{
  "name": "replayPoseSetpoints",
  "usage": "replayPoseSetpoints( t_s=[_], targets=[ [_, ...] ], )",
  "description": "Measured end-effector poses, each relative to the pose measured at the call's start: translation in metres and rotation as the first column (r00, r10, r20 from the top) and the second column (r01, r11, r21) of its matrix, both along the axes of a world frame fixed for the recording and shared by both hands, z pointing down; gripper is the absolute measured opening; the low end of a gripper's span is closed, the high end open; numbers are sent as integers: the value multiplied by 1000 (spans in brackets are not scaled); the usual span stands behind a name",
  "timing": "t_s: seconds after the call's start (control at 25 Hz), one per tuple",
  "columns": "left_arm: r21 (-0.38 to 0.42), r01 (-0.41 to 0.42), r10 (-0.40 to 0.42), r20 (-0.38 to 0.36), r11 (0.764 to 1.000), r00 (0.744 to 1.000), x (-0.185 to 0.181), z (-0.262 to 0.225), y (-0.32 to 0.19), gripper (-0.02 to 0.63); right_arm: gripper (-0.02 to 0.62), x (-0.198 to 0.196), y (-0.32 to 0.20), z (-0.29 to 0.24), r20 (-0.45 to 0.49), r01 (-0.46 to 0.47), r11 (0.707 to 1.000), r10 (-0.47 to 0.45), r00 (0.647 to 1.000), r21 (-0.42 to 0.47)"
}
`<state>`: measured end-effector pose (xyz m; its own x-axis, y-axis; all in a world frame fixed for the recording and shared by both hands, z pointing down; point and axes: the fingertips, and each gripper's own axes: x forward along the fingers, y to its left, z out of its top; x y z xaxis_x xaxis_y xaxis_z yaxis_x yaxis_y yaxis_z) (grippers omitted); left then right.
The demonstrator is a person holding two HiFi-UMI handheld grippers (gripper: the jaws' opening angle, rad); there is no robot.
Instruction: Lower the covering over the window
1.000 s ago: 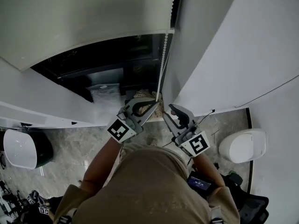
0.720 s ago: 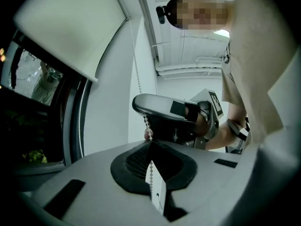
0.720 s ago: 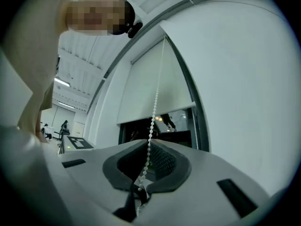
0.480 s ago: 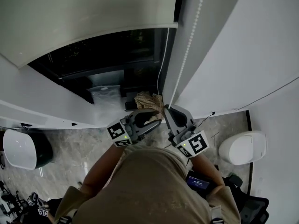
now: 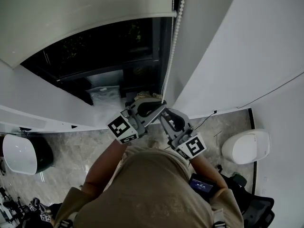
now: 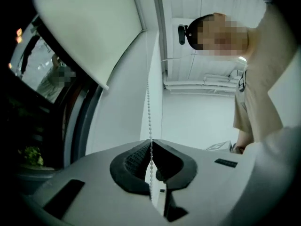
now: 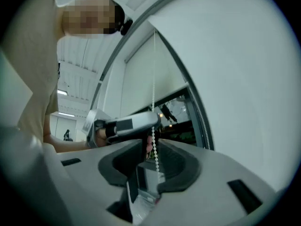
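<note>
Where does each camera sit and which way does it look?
Head view: on the person's head, looking steeply down at the white roller blind, left gripper, right gripper and beige shirt.
Left gripper view: on the left gripper, looking along jaws shut on the white bead chain; the shirt shows.
Right gripper view: on the right gripper, jaws just opening, chain between them; the left gripper shows.
Shared: all three see the chain.

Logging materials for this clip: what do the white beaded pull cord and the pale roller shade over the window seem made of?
The white beaded pull cord looks like plastic: small, smooth, evenly spaced round beads. The pale roller shade is probably coated fabric or vinyl: matte, flat, unwrinkled, with a straight stiff bottom edge.
</note>
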<state>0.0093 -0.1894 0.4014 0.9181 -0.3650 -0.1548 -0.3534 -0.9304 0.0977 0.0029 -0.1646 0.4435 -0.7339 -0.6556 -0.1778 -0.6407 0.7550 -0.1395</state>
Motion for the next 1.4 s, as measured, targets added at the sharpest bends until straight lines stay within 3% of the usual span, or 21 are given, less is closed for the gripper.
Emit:
replayPoseSetpoints(
  t_s=[0.08,0.12,0.24,0.32,0.48,0.56,0.8,0.88,0.96,1.0,1.08,1.28,1.32,1.4],
  targets=[
    [40,57,-58,28,998,998,-8,5,-8,25,213,18,1,-2,73,-40,999,39,997,17],
    [51,64,-67,57,997,996,-10,10,-9,24,225,24,1,-6,97,-60,998,58,994,25],
    [39,8,-14,171,999,985,-2,45,5,24,225,27,2,-28,102,-68,995,60,993,69],
    [11,-33,30,201,999,979,6,71,21,25,221,18,4,-42,72,-42,995,36,997,94],
    [-53,-65,75,210,996,975,13,107,41,25,110,1,4,-52,-67,-16,994,24,997,112],
    [-51,-77,86,206,996,975,12,109,46,25,37,1,0,-49,-103,-39,994,49,994,99],
    [-40,-105,111,189,994,976,3,100,54,25,12,-5,0,-46,-98,-19,998,25,995,60],
    [-85,-128,137,106,988,985,-4,91,52,33,9,-5,0,-46,-71,-13,999,17,997,51],
    [-138,-139,132,-61,981,989,-21,71,42,167,9,-3,-1,-32,-70,-13,1000,14,997,23],
    [-144,-131,113,-126,981,985,-29,56,35,169,9,-3,-2,-20,-84,-9,1000,9,996,-6],
    [-108,-109,89,-173,988,981,-35,24,26,169,9,-5,-2,0,-87,7,999,-12,996,-53],
    [7,-87,87,-52,996,995,-8,-19,21,153,9,-20,12,6,-131,61,997,-65,989,-37],
    [8,-86,86,-35,996,996,-4,-18,21,64,9,-21,16,6,-132,69,997,-73,989,-30],
    [15,-62,62,-26,998,998,-2,-16,18,26,11,-15,19,-4,-92,62,998,-60,994,20]
  ],
)
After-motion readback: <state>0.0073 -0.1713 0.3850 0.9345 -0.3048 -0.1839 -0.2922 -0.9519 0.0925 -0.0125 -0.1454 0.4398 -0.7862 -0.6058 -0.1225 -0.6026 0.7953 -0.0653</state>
